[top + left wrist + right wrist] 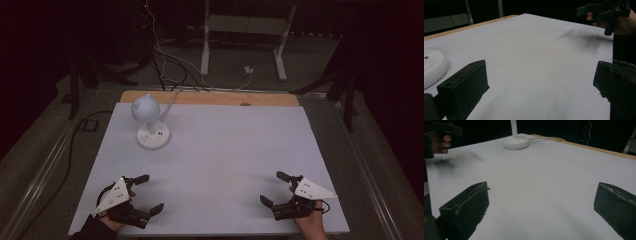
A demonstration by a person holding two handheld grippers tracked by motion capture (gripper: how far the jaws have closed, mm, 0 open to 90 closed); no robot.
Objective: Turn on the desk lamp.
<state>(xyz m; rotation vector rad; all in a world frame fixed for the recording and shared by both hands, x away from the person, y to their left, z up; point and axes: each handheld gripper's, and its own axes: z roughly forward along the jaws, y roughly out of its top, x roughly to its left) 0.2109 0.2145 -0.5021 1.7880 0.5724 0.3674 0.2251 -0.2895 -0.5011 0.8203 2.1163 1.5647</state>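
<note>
A small white desk lamp [148, 121] with a round head and a round base stands at the back left of the white table [225, 150]. Its base appears in the left gripper view [431, 66] and, with the stem, in the right gripper view [515, 142]. My left gripper [148, 193] hovers near the front left edge, open, jaws wide apart with nothing between them. My right gripper [276, 188] hovers near the front right edge, also open and holding nothing. Both grippers are far from the lamp.
A wooden strip [210, 98] borders the table's far edge. The lamp's white cable [172, 97] runs off the back. Beyond it, on the dark floor, lie more cables [165, 60] and a white desk frame [245, 35]. The room is dim.
</note>
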